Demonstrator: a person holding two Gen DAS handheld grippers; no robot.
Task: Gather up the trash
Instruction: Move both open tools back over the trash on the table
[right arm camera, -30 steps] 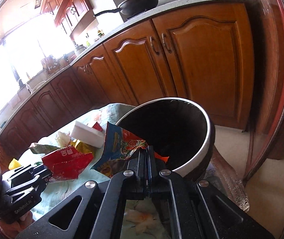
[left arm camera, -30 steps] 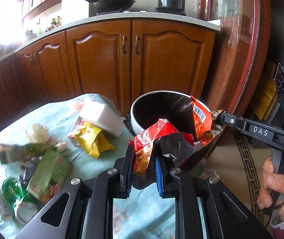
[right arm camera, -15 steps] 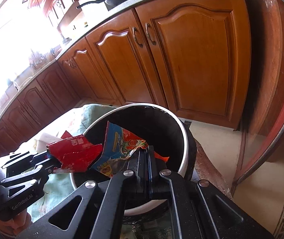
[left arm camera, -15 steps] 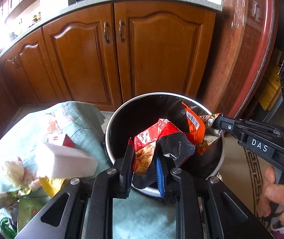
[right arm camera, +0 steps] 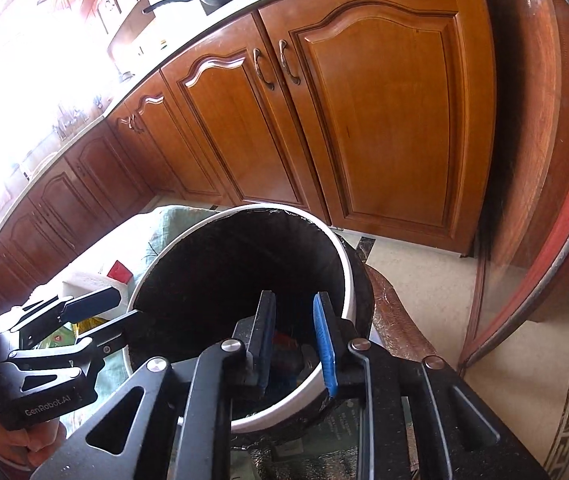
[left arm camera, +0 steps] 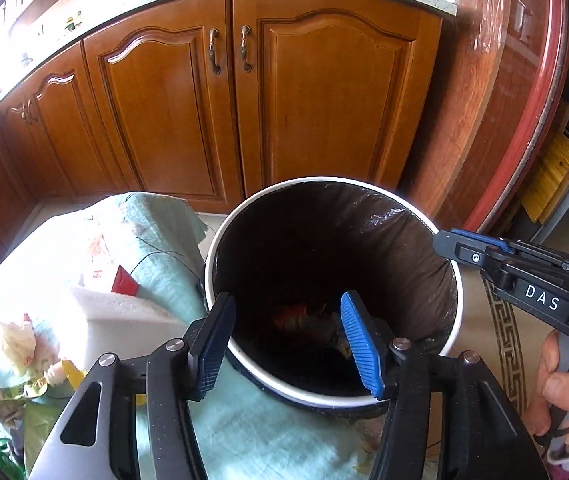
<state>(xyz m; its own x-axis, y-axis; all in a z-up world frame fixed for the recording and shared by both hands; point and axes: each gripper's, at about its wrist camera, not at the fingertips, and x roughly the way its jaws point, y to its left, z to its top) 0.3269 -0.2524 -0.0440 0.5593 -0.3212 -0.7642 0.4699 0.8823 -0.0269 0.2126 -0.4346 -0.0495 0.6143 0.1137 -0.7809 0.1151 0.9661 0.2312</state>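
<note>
A white-rimmed trash bin [left arm camera: 450, 268] with a black liner stands beside the cloth-covered table [left arm camera: 268, 424]; its rim [right arm camera: 344, 264] fills the middle of the right wrist view. My left gripper [left arm camera: 286, 306] hangs over the bin's near edge, jaws opening with nothing between them. Deep in the bin lie dropped snack wrappers [left arm camera: 304, 320], dim and reddish. My right gripper [right arm camera: 294, 304] is also over the bin, jaws opening and bare; the wrappers [right arm camera: 288, 340] show below it. Each gripper appears in the other's view: the right gripper [left arm camera: 466, 246] and the left gripper [right arm camera: 104, 314].
More trash lies on the table at the left: a white foam block [left arm camera: 124, 312], a red-and-white packet [left arm camera: 118, 280], crumpled paper [left arm camera: 20, 340] and green wrappers [left arm camera: 4, 400]. Wooden cabinets [left arm camera: 244, 120] stand behind, a red-edged curved counter [left arm camera: 524, 100] at right. A hand [left arm camera: 564, 404] holds the right gripper.
Both grippers have opened over the bin; the red and black wrapper left my left jaws and the blue and orange one left my right jaws. Both now lie inside the bin.
</note>
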